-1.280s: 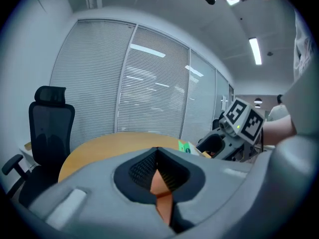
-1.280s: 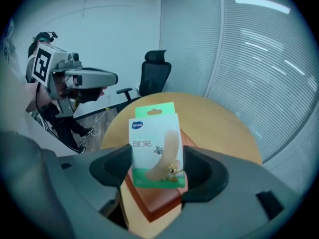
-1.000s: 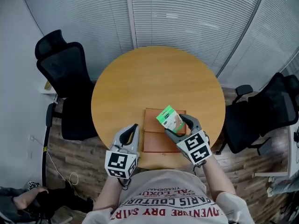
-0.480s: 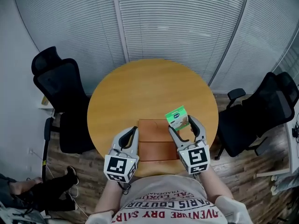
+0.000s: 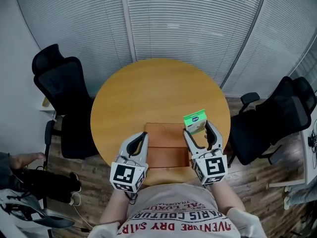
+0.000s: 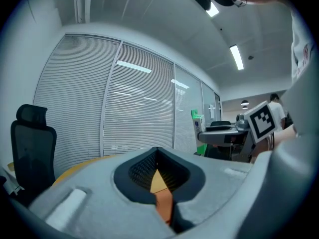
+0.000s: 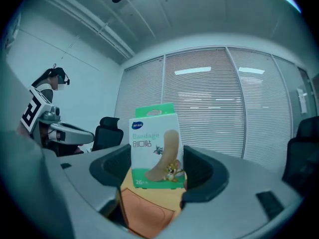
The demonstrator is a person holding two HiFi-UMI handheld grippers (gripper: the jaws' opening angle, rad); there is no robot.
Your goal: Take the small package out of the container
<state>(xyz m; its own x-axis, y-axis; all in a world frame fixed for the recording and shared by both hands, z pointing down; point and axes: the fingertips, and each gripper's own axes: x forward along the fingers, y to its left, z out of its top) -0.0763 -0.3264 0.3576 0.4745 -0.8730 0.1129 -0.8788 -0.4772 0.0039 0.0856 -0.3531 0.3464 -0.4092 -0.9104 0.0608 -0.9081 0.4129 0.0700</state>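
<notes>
The right gripper grasps the green-and-white package upright between its jaws, lifted clear of the flat brown container and held over its far right corner on the round desk. The left gripper, jaws clenched on nothing, hovers at the container's left edge.

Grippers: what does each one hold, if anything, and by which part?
The right gripper holds the box upright, pads on its lower sides. The left gripper holds nothing; its jaws are together.
</notes>
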